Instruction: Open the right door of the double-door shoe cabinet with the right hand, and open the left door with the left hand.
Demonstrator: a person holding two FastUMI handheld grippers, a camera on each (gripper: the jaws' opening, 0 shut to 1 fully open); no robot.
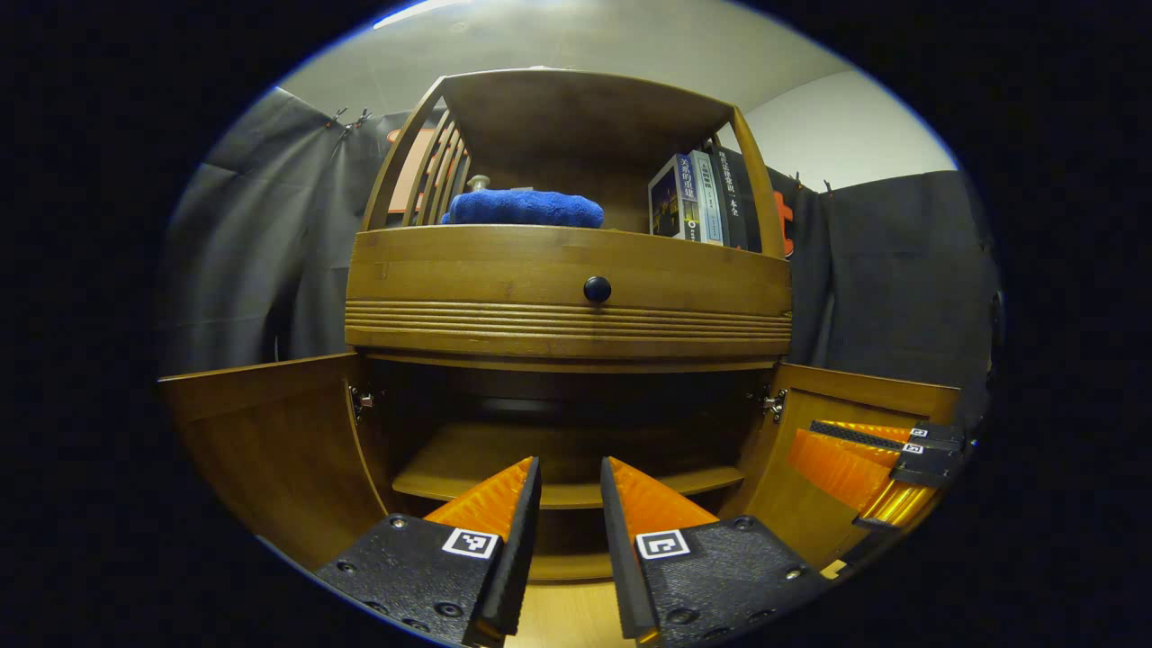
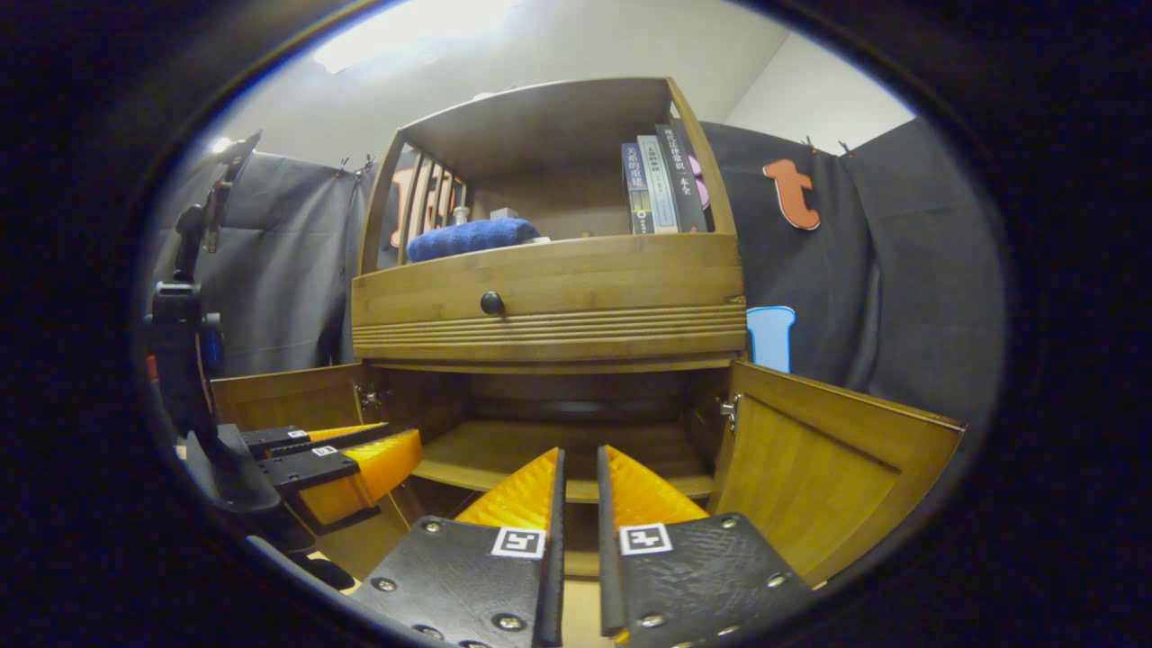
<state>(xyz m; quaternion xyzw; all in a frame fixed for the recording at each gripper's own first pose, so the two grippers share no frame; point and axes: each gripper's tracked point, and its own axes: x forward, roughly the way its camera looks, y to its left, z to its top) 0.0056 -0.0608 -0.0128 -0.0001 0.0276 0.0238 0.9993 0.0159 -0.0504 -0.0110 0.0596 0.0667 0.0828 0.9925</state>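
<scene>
Dark cloth wall behind wooden shoe cabinet (image 1: 567, 297). Left tool (image 1: 570, 468) fingers slightly parted, gripping nothing, aimed at cabinet's open lower bay. Right tool (image 2: 576, 459) fingers nearly together with narrow gap, also empty, facing same bay. Left door (image 1: 270, 441) swung wide open; right door (image 2: 828, 468) likewise open (hinges visible at both jambs). Inner shelf (image 2: 549, 450) bare. Above: drawer knob (image 1: 597, 289), blue towel (image 1: 525, 208), books (image 1: 702, 198) on upper shelf.

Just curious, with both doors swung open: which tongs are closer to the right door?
Right. The right tongs sit just in front of the open right door; the left tongs point at the cabinet's middle, nearer the left door.
</scene>
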